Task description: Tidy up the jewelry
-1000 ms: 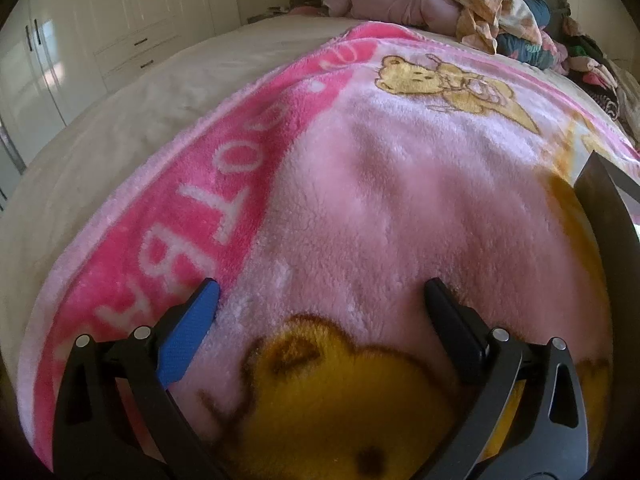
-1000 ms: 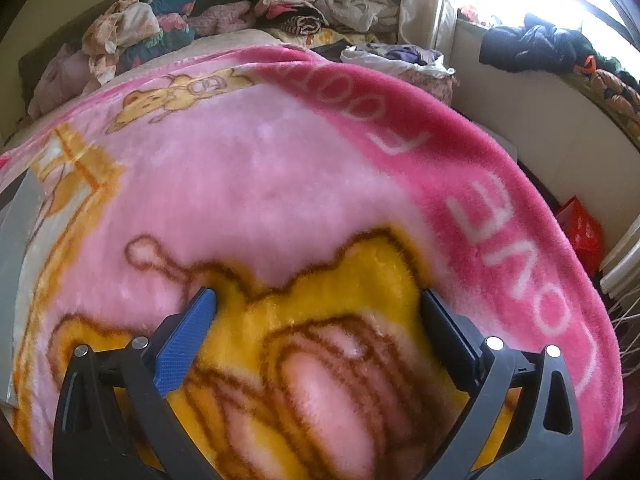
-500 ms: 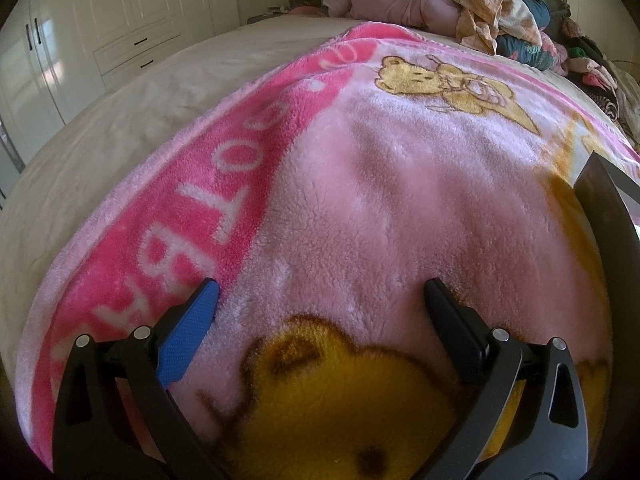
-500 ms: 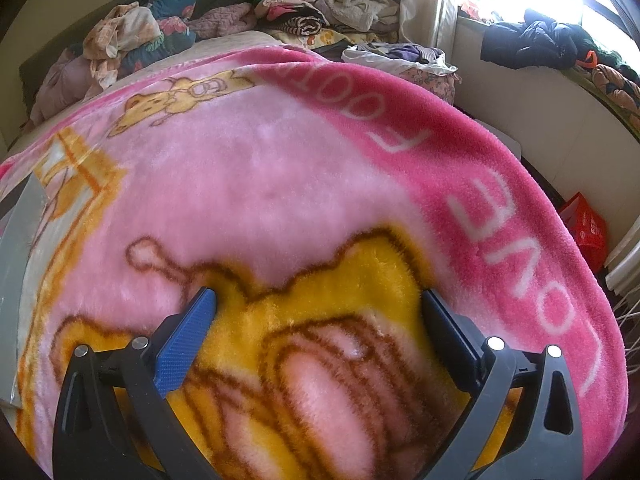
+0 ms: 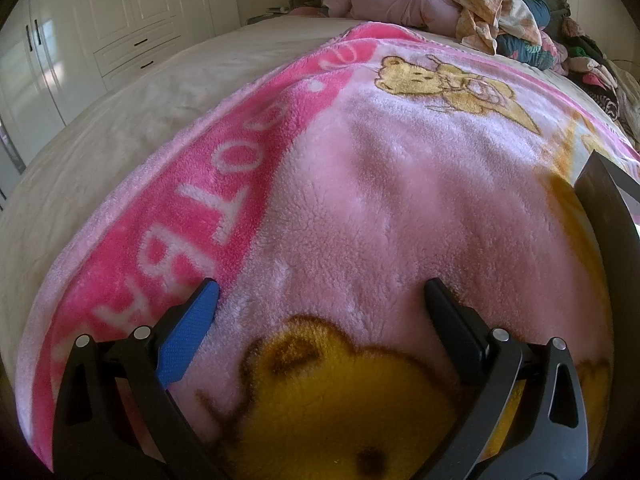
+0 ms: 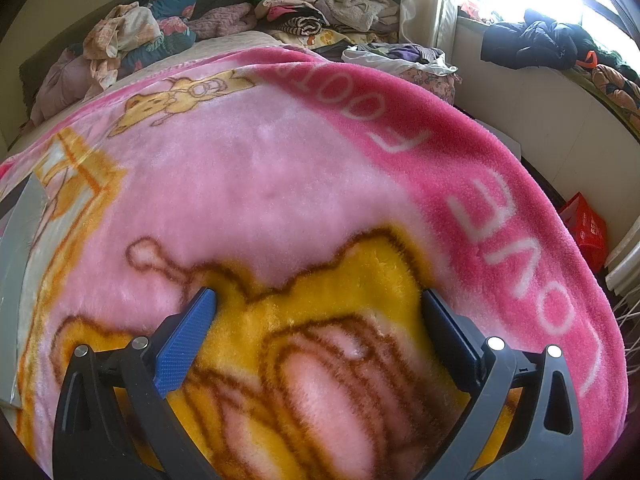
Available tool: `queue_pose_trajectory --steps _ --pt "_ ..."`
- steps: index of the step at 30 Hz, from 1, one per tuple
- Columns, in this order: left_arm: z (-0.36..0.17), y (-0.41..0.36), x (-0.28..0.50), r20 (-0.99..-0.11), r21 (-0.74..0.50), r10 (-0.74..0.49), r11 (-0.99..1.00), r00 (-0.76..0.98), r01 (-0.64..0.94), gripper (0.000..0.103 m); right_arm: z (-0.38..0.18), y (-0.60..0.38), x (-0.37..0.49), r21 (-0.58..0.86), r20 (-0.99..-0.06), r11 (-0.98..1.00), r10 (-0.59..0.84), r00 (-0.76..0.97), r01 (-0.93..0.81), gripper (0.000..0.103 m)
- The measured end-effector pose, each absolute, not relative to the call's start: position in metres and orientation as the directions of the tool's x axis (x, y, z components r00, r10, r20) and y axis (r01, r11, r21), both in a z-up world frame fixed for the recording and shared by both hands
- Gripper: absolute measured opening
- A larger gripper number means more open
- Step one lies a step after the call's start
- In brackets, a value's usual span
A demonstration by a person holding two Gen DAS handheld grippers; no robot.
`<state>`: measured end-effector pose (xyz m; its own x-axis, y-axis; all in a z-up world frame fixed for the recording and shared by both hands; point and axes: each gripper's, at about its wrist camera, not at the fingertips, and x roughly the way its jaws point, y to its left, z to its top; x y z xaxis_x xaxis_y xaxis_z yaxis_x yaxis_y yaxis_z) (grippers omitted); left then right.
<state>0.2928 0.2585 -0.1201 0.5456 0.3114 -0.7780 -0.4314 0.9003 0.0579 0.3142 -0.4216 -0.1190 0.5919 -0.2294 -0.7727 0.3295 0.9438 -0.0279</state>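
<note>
The left gripper (image 5: 320, 296) is hovering low over a pink blanket (image 5: 380, 184), jaws spread wide with nothing between them. A dark panel (image 5: 608, 216) is standing at the right edge. Clothes (image 5: 480, 8) are lying piled beyond, with white cabinets (image 5: 132, 16) standing at left.

the left gripper (image 5: 318, 294) has two black plastic fingers on slotted triangular arms, each arm fixed with two round silver screws. the finger at lower left carries a blue textured pad (image 5: 188, 334); the other pad is black. the right gripper (image 6: 316, 302) looks alike, blue pad (image 6: 186, 338) at lower left.
</note>
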Motion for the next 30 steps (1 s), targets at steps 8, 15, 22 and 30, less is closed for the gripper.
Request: queue_pose_trajectory --steps 8,15,22,30 --pt "-0.1204 0.2586 0.2931 -0.778 0.058 0.312 0.9 0.546 -0.431 0.093 -0.119 -0.4215 0.3143 -0.028 -0.772 0.944 -0.23 0.592 0.33 0.098" --pt "-0.1207 0.2577 0.2933 -0.777 0.058 0.312 0.9 0.546 -0.431 0.093 -0.119 -0.4217 0.314 -0.028 -0.773 0.944 -0.23 0.591 0.33 0.098" --pt "-0.1205 0.2575 0.2918 -0.776 0.055 0.31 0.901 0.549 -0.431 0.093 -0.1178 -0.4222 0.3135 -0.029 -0.774 0.943 -0.23 0.589 0.33 0.098" --pt "-0.1203 0.2582 0.2918 -0.775 0.058 0.313 0.9 0.549 -0.432 0.093 -0.1179 -0.4221 0.3142 -0.029 -0.774 0.943 -0.23 0.59 0.33 0.098"
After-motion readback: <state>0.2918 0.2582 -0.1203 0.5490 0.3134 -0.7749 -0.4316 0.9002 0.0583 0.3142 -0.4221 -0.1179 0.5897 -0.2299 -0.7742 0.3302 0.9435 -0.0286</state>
